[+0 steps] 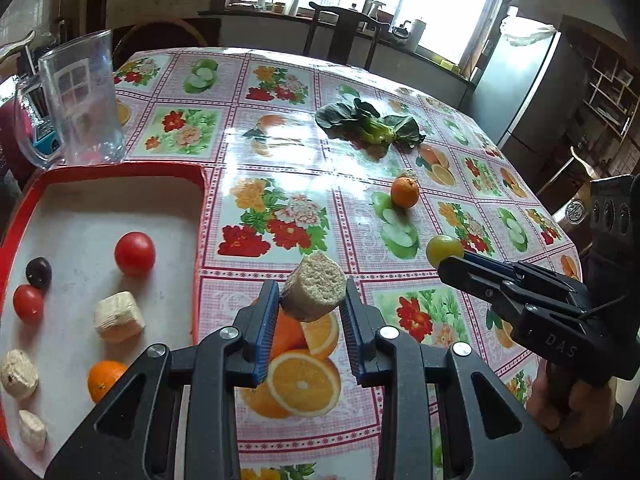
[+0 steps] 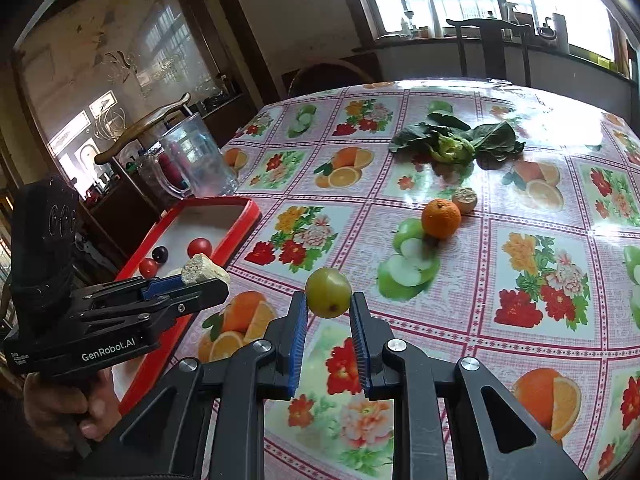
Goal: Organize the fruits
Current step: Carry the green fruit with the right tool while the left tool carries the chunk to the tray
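My left gripper [image 1: 312, 300] is shut on a beige cut chunk [image 1: 316, 290] and holds it above the table, just right of the red tray [image 1: 202, 216]. In the right wrist view the left gripper [image 2: 208, 278] carries the chunk [image 2: 202, 269] by the tray's edge [image 2: 236, 236]. My right gripper [image 2: 329, 300] is shut on a green round fruit [image 2: 329, 292], also seen in the left wrist view [image 1: 444, 250]. The tray holds two tomatoes [image 1: 135, 253], a dark plum [image 1: 39, 272], an orange [image 1: 105, 378] and several pale chunks [image 1: 119, 316]. An orange [image 1: 405, 191] lies on the table.
A leafy green vegetable [image 1: 370, 124] lies further back on the flowered tablecloth. A small beige chunk [image 2: 465, 199] sits behind the loose orange [image 2: 441, 218]. A clear glass jug [image 1: 78, 100] stands behind the tray. A chair [image 1: 340, 32] stands at the far side.
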`<state>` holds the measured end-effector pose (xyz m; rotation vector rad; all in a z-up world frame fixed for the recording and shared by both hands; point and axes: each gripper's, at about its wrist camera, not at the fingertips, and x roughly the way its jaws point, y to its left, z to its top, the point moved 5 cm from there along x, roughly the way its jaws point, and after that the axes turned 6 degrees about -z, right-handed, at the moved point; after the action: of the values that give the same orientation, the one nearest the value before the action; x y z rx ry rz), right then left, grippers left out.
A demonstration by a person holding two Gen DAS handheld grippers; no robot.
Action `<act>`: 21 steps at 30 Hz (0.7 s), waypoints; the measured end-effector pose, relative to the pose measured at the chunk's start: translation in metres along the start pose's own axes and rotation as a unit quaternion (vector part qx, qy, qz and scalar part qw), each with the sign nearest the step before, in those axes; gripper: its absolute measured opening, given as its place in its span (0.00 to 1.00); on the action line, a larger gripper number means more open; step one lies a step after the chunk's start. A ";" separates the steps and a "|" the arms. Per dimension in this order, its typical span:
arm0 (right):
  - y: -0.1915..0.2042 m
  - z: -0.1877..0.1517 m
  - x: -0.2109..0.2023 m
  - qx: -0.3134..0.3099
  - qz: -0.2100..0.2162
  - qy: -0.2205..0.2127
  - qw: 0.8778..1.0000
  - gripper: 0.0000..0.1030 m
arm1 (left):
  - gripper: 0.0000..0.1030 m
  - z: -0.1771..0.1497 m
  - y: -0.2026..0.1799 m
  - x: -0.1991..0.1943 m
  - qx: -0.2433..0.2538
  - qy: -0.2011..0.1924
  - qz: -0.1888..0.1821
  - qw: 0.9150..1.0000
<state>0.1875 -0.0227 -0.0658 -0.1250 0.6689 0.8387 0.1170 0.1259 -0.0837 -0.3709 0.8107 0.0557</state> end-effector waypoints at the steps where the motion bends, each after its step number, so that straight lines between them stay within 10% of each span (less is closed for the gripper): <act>1: 0.005 -0.001 -0.001 -0.002 0.003 0.001 1.000 0.21 | 0.28 -0.002 0.002 -0.003 0.000 -0.001 0.005 1.000; 21: 0.083 -0.009 0.002 -0.044 0.031 0.008 0.999 0.21 | 0.28 -0.019 0.041 -0.060 -0.011 -0.038 0.048 0.998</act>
<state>0.1243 0.0311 -0.0611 -0.1918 0.6547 0.9272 0.0546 0.1632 -0.0650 -0.3496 0.7536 0.1675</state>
